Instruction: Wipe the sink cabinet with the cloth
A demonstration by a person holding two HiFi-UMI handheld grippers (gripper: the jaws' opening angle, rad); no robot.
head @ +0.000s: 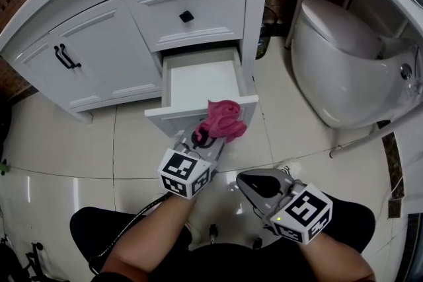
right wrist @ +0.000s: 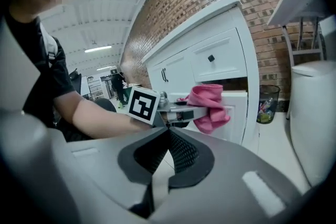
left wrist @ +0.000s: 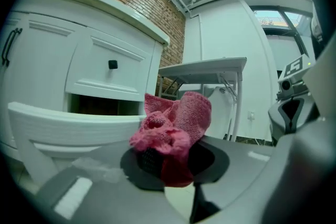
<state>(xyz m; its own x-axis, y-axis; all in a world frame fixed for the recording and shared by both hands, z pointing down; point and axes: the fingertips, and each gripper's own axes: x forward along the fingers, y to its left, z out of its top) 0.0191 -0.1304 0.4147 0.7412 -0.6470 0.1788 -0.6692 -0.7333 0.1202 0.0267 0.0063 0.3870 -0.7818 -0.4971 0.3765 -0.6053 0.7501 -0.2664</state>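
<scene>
One white sink cabinet [head: 125, 3] fills the upper left of the head view. Reference landmark: its open drawer [head: 198, 79], pulled out at the lower right of the cabinet, interior bare and white.

- Toilet [head: 344, 69]: right of the open drawer, past the cabinet's side panel.
- Cabinet door [head: 86, 63] with a black bar handle: left of the open drawer.
- Shut drawer with a black knob [head: 186, 16]: directly above the open drawer.
- Waste bin [right wrist: 268, 103]: right of the open drawer, between cabinet and toilet.
- Pink cloth [head: 223, 121]: bunched, at the top rim of the open drawer's front panel, toward its right end. I cannot confirm contact with the panel.
- Left gripper [head: 210, 137]: just in front of the open drawer; my fingers are pinching the cloth, which spills up over the tips.
- Right gripper [head: 248, 181]: well in front of the open drawer and lower, over the tiled floor [head: 79, 142]. Fingers pressed together, ribbed pads meeting, nothing between them.
</scene>
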